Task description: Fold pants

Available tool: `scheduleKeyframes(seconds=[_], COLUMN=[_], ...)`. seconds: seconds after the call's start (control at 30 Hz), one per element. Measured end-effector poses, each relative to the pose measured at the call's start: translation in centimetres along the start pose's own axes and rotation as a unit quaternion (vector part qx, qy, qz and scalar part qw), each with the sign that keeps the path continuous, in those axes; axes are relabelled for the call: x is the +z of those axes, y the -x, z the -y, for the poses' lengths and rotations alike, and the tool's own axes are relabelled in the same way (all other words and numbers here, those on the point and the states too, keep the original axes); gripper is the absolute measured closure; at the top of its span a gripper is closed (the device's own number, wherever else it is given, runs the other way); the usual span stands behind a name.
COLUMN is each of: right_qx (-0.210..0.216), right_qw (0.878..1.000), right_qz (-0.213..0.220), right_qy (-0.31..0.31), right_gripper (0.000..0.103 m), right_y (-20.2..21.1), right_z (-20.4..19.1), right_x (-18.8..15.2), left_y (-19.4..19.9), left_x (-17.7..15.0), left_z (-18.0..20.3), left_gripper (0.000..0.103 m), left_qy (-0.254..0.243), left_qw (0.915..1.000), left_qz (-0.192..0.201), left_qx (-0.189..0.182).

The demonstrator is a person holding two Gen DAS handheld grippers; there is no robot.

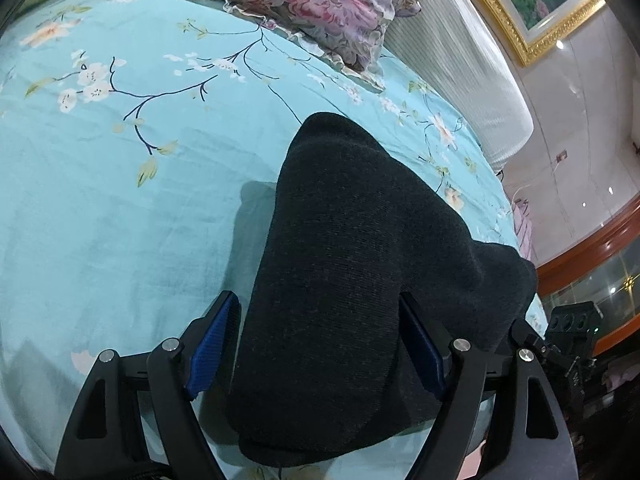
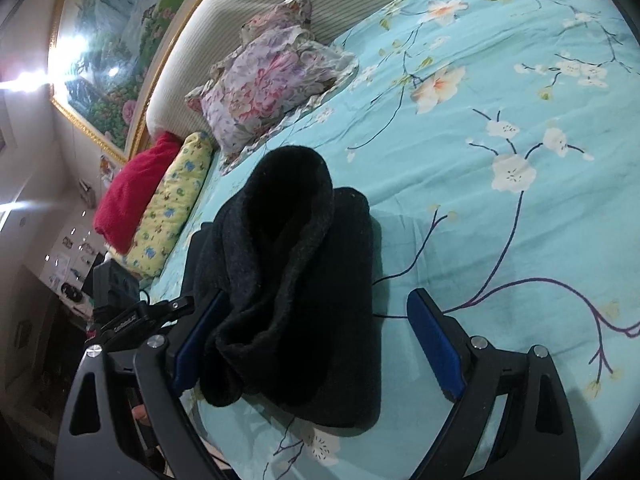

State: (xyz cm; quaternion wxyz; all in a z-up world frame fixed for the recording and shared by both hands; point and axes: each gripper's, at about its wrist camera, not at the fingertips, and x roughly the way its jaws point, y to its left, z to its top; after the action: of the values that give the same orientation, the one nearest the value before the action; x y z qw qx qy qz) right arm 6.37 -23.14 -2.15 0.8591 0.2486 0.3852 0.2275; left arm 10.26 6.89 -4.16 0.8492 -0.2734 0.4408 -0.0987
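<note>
The dark charcoal pants [image 1: 344, 280] lie folded into a thick bundle on the turquoise floral bed sheet [image 1: 120, 200]. My left gripper [image 1: 320, 344] is open, its blue pads on either side of the bundle's near end, not pressing it. In the right wrist view the pants [image 2: 296, 280] show as a stacked fold with a rolled edge on top. My right gripper [image 2: 316, 340] is open around the bundle's near end, the left pad close to the cloth, the right pad apart from it.
A floral pillow [image 1: 304, 4] lies at the head of the bed by the white headboard [image 1: 460, 60]. A yellow pillow [image 2: 172, 208] and a red cloth [image 2: 136, 188] lie at the bed's edge. The other gripper [image 2: 132, 312] shows at the left.
</note>
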Motion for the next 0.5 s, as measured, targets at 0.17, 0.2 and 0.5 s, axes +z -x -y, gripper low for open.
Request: scheduleKeyframes(seconds=[0.17, 0.2, 0.5], right_qx=[0.003, 0.005, 0.027], right_qw=[1.000, 1.000, 1.000], right_qz=[-0.008, -0.009, -0.012], right_qy=[0.006, 0.005, -0.008], right_gripper=[0.017, 0.019, 0.039], right_y=[-0.2, -0.2, -0.4], right_z=[-0.1, -0.1, 0.0], right_x=[0.0, 0.0, -0.2], left_y=[-0.1, -0.1, 0.3], left_x=[-0.1, -0.2, -0.6], left_z=[0.4, 0.5, 1.8], left_gripper=[0.027, 0.030, 0.049], left_qy=[-0.015, -0.017, -0.050], left_qw=[0.9998, 0.9998, 0.9981], left_qz=[0.002, 0.002, 0.011], left_qx=[0.010, 0.009, 0.035])
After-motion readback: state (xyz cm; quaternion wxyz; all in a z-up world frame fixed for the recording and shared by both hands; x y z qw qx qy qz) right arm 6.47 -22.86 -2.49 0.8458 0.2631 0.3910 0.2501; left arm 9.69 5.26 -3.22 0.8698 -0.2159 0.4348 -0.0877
